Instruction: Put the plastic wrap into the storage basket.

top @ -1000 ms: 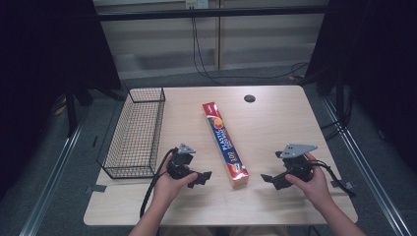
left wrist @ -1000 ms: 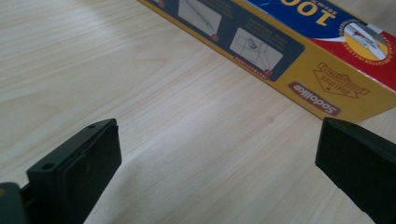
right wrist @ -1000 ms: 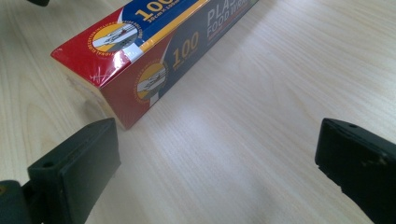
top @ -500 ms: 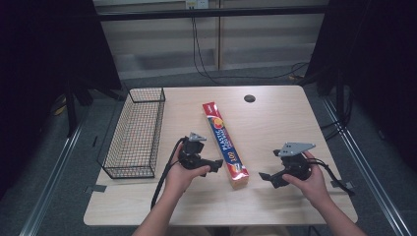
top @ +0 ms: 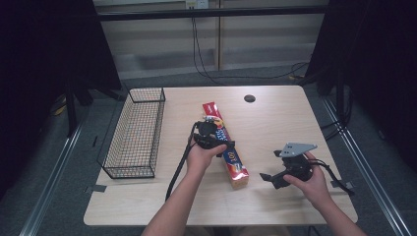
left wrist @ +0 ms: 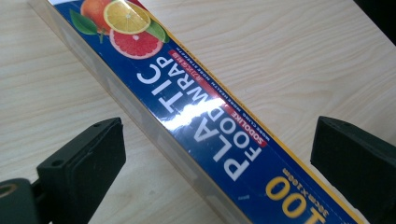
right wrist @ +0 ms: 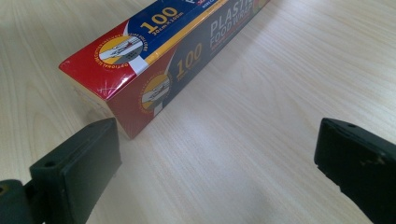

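Plastic food wrap box [top: 224, 144], long and narrow, lying flat on the wooden table [top: 275, 118], running from the far middle toward the near edge, blue face up with citrus printed at the far end and a red cap at the near end. Straddled right now by the left gripper [top: 214, 142], poised over the middle of the box, jaws wide apart. From the left gripper view, blue label [left wrist: 205, 121] running diagonally between the 2 black pads, 1 pad on each side, neither touching cardboard yet. Reads as the reach-and-align step, grasp not yet made. Next move, by the look of it: drop a little lower, square the pads to the long sides, then close across the narrow width. Glossy carton, so a firm, centred pinch likely needed to stop a tilt on the lift.

Right gripper [top: 278, 178] off to the right of the near red end, close but apart from it, jaws also spread open, nothing held. In the right gripper view, red corner of the box [right wrist: 116, 84] sitting just beyond the left pad, bare tabletop between the jaws. Waiting role, or ready to steady the near end; hard to call.

Further out: black wire basket [top: 134, 132] along the left edge of the table, well apart from the box, a plausible drop spot. Small dark round port [top: 249, 98] near the far edge.
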